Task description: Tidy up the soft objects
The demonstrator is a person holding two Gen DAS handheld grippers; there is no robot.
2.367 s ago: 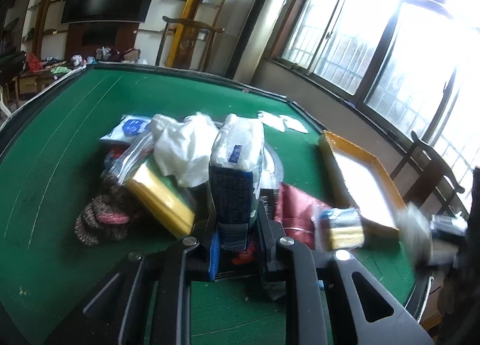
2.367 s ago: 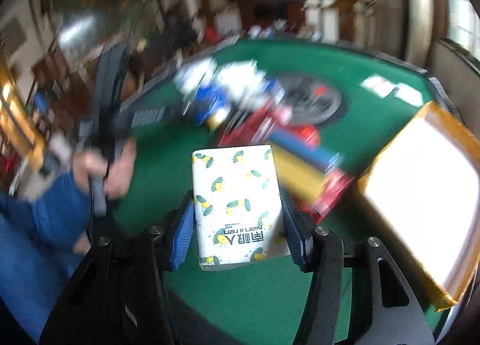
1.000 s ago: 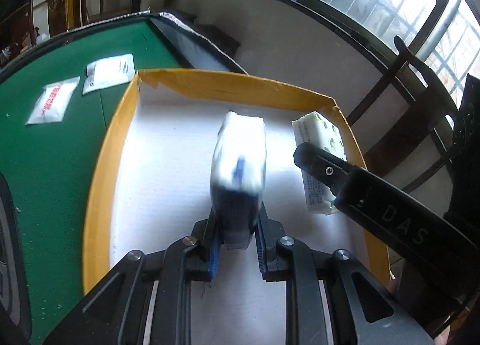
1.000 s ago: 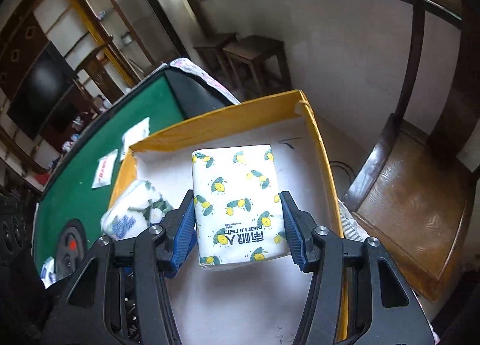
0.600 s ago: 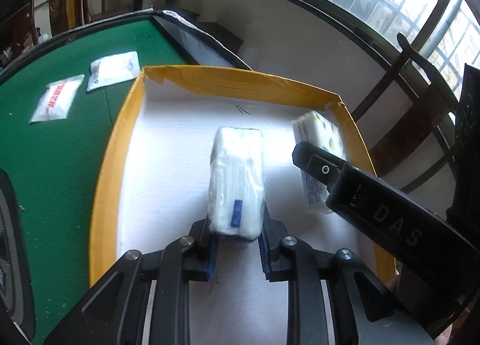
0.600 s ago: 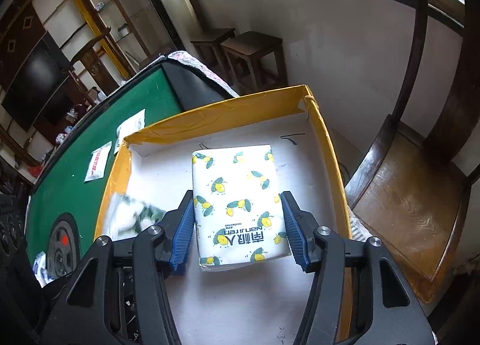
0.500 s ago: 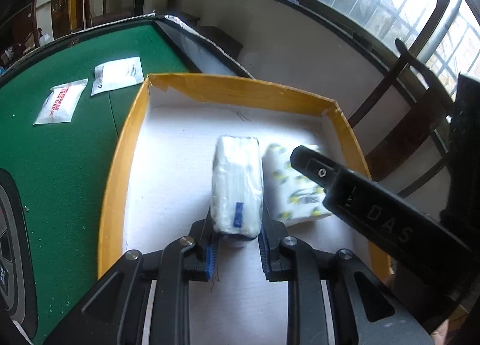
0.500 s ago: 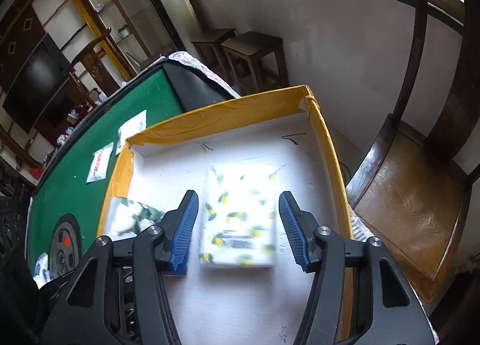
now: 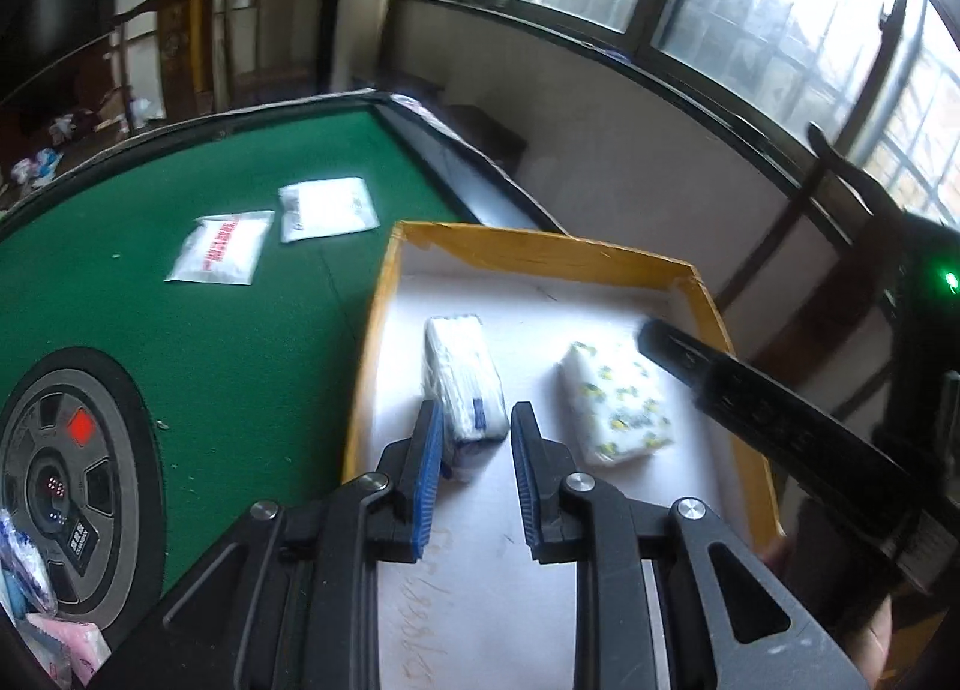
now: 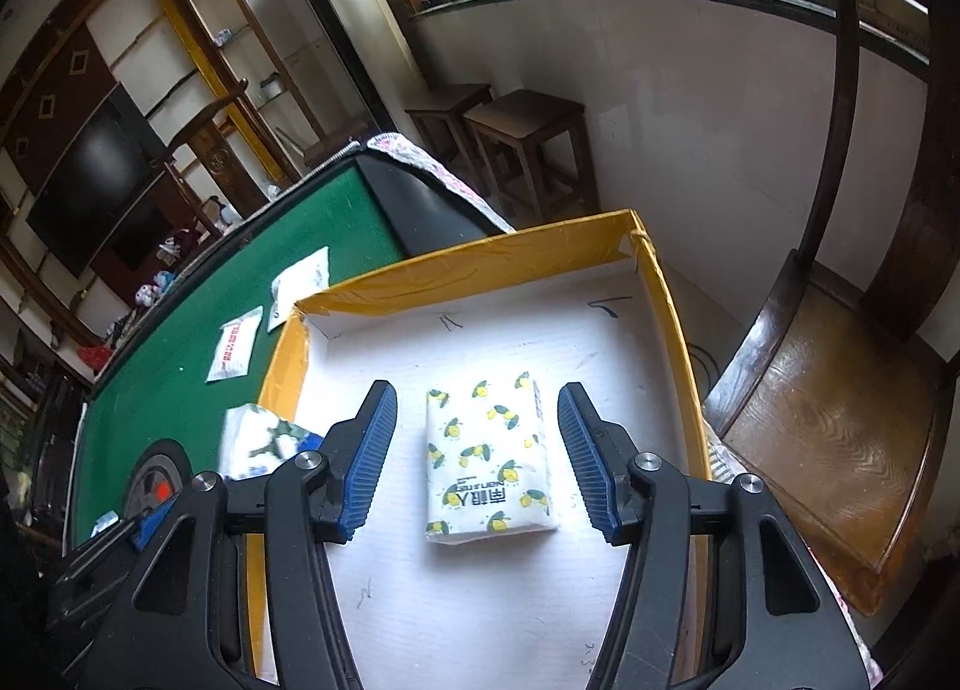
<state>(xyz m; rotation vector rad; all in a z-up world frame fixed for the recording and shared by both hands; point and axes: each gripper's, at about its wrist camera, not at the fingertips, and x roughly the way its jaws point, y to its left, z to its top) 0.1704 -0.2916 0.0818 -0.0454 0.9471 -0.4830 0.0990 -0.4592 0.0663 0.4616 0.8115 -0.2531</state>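
Note:
A yellow-rimmed box (image 9: 540, 249) with a white floor sits at the edge of the green table (image 9: 150, 282). A white and blue tissue pack (image 9: 462, 384) lies in the box on its left side, just ahead of my open left gripper (image 9: 474, 420), apart from the pads. A lemon-print tissue pack (image 10: 489, 462) lies flat on the box floor (image 10: 480, 618) below my open right gripper (image 10: 477, 408). It also shows in the left wrist view (image 9: 618, 411). The white and blue pack shows at the box's left wall in the right wrist view (image 10: 264, 444).
Two flat white sachets (image 9: 276, 231) lie on the green felt beyond the box. A round grey emblem (image 9: 66, 480) is set in the table. Soft packs (image 9: 42, 630) lie at the lower left. A wooden chair (image 10: 840, 390) stands right of the box.
Both grippers carried their packs from the table pile over to the box. Both jaws have opened, and both packs now lie on the box floor. The left gripper has drawn back.

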